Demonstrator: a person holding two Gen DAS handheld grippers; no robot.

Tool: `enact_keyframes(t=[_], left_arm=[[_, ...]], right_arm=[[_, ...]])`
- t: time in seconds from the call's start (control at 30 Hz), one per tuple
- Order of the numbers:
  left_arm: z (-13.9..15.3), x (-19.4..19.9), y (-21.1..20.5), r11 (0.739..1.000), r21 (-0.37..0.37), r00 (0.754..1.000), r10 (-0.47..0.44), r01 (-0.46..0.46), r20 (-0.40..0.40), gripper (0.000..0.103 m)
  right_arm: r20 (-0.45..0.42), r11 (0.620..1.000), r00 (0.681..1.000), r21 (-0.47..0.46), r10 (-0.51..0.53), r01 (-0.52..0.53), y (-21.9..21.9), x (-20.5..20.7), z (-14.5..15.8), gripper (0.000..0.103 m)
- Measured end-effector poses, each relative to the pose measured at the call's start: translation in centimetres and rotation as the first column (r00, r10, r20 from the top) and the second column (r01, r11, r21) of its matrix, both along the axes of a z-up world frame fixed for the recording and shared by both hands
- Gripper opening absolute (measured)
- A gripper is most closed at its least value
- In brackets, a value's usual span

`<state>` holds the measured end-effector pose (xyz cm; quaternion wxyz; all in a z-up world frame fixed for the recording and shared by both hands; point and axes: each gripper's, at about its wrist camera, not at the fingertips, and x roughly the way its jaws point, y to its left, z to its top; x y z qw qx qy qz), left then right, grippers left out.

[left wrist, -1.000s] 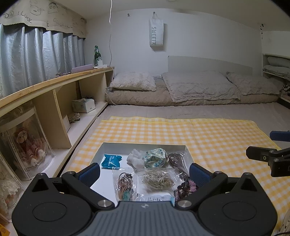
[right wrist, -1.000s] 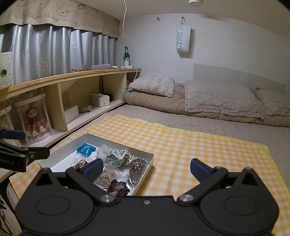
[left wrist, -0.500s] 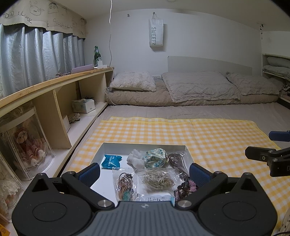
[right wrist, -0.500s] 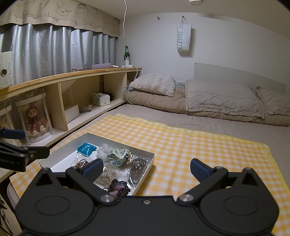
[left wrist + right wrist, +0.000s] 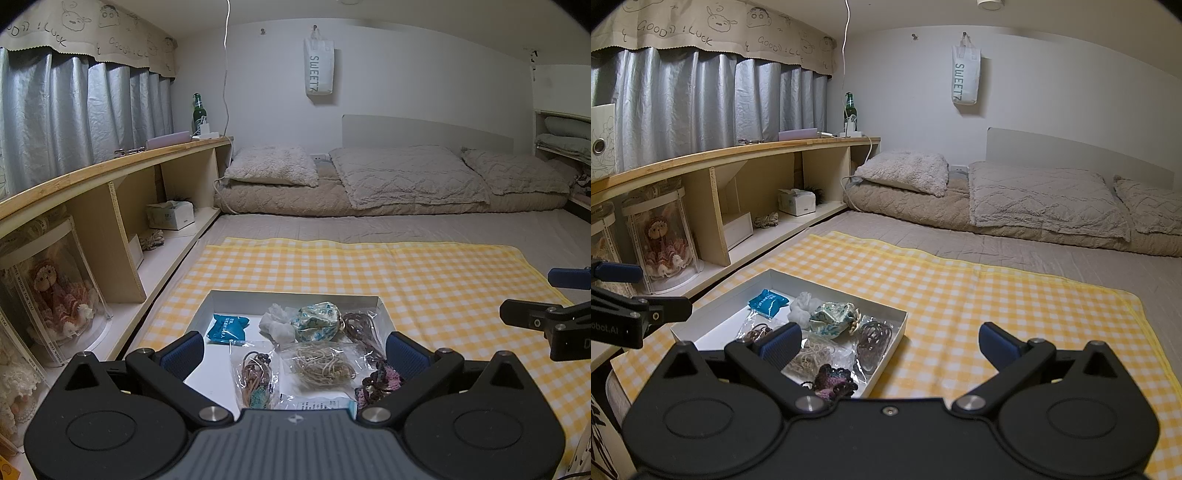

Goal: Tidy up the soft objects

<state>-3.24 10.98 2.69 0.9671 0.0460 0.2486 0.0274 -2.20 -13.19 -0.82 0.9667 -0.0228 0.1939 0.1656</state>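
While the left wrist view looks down over a white box [image 5: 207, 308] on the yellow checked blanket [image 5: 424, 280], the soft things all lie inside it: a blue packet [image 5: 226, 327], a white scrunchie [image 5: 276, 325], a patterned pouch [image 5: 317, 322], a bag of pale cord [image 5: 320, 363], a bag of brown hair ties [image 5: 255, 376] and a dark crocheted piece [image 5: 380, 380]. They sit loosely, some overlapping, so this fits either a jumble awaiting sorting or things already gathered in; the pictures do not settle which. The left gripper [image 5: 293, 350] hovers low over the near edge of the box, its fingers spread wide with nothing between them.

From the right wrist view, the box [image 5: 897, 328] lies to the left, with the same pouch [image 5: 832, 319] and a bag of dark cord [image 5: 873, 338] near its right wall. The right gripper [image 5: 890, 341] is held level above the blanket [image 5: 997, 295], just right of the box, released and empty. The left gripper [image 5: 646, 314] shows at the left edge, over the far side of the box.
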Motion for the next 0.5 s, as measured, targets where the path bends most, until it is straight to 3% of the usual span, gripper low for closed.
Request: enact_keyframes(t=[0.5], left_arm=[[-0.01, -0.03, -0.05, 1.0, 0.002, 1.0, 0.001, -0.001, 0.0, 0.103]], right_arm=[[-0.002, 1.0, 1.0, 0.0, 0.002, -0.002, 0.01, 0.02, -0.06, 0.103]])
